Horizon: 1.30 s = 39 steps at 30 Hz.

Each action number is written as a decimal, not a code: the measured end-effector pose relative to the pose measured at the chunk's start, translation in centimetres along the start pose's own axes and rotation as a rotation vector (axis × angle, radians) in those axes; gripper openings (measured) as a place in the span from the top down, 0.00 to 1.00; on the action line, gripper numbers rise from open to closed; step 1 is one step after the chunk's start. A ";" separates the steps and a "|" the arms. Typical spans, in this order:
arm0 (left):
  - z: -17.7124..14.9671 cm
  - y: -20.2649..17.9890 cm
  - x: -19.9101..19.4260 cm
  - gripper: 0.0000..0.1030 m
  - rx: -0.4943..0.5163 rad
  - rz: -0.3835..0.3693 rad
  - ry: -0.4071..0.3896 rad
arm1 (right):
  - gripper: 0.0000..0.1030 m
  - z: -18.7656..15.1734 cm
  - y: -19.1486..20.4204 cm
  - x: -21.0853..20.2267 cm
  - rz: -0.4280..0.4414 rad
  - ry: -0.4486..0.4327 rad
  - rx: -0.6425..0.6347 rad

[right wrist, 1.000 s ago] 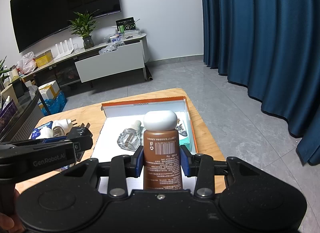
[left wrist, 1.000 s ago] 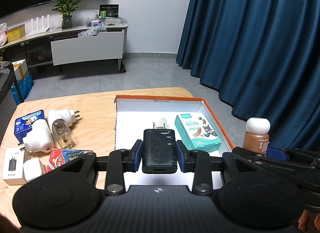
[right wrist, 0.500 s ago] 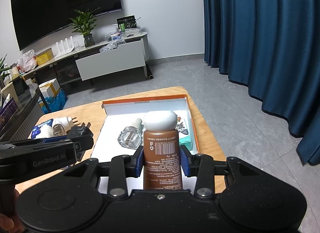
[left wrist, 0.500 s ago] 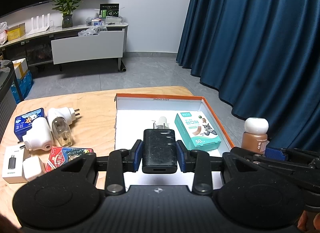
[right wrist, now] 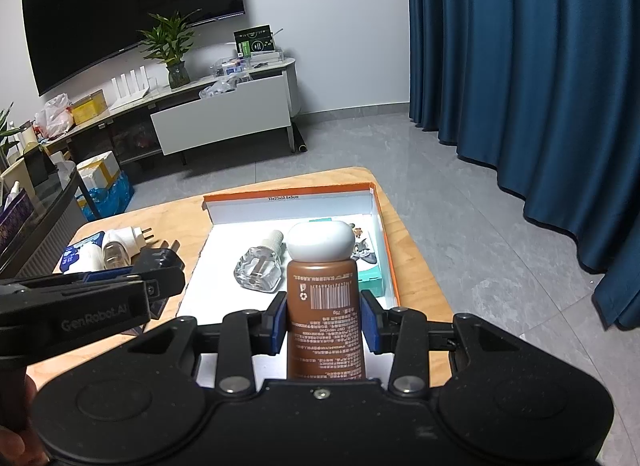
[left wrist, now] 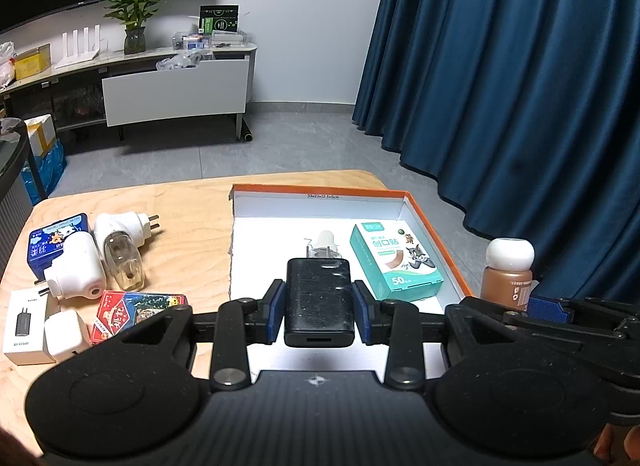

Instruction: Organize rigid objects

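Observation:
My left gripper (left wrist: 319, 308) is shut on a black charger (left wrist: 319, 300), held over the near part of the orange-rimmed white box (left wrist: 436, 234). My right gripper (right wrist: 325, 324) is shut on a brown bottle with a white cap (right wrist: 324, 306), also above the box (right wrist: 280, 191). Inside the box lie a clear glass refill bottle (right wrist: 258, 268) and a teal plaster box (left wrist: 394, 264). In the left wrist view the brown bottle (left wrist: 508, 274) shows at the right, past the box's side. The left gripper's arm (right wrist: 80, 298) crosses the right wrist view at the left.
On the wooden table (left wrist: 192, 205) left of the box lie two white plug-in units (left wrist: 76, 266), a blue tin (left wrist: 48, 242), a red card pack (left wrist: 136, 312), and a white charger carton (left wrist: 24, 320). Blue curtains (left wrist: 520, 85) hang on the right; a TV cabinet stands behind.

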<state>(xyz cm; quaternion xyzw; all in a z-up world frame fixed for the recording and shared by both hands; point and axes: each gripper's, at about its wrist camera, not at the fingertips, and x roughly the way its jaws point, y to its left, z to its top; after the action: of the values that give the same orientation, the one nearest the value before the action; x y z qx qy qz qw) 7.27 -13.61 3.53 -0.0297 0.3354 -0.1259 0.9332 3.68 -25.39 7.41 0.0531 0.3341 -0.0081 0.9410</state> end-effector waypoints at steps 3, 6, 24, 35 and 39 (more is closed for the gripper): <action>0.0 0.0 0.0 0.65 -0.001 -0.001 0.002 | 0.55 0.3 0.0 0.2 0.000 0.005 -0.002; 0.0 0.1 0.0 0.65 -0.001 0.000 0.005 | 0.55 0.3 0.1 0.3 -0.001 0.009 -0.003; -0.1 0.2 0.2 0.65 0.001 0.000 0.008 | 0.55 0.6 0.2 0.8 0.002 0.030 -0.014; -0.2 0.5 0.5 0.65 -0.005 0.002 0.018 | 0.55 0.5 0.3 1.1 0.006 0.043 -0.020; -0.2 0.5 0.6 0.65 -0.006 0.002 0.020 | 0.55 0.6 0.3 1.3 0.005 0.049 -0.019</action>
<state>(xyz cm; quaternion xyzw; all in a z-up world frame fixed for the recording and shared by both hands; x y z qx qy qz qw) 7.65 -13.25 2.93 -0.0309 0.3449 -0.1243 0.9298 5.09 -25.14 7.04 0.0453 0.3568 -0.0013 0.9331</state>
